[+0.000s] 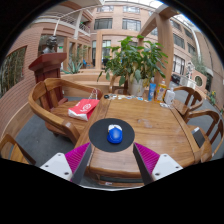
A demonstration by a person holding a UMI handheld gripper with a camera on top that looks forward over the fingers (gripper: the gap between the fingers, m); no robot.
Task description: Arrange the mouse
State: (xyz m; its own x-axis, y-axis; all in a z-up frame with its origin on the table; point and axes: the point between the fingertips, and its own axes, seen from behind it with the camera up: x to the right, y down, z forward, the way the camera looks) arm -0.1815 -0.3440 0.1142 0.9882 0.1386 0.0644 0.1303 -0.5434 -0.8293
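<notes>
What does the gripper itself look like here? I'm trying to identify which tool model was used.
The gripper has two fingers that are light grey or white on their outer faces, each bearing a magenta pad on its inner face. The fingers have a flat, angular, wedge-like shape with dark inner edges. No cables, markings, hand or sleeve are visible.

Both gripper (113, 157) fingers were cut off at their bases. Beyond them, the red item (84, 109) stayed too small to identify — likewise the blue bottle (151, 90) beside the plant (135, 62).
</notes>
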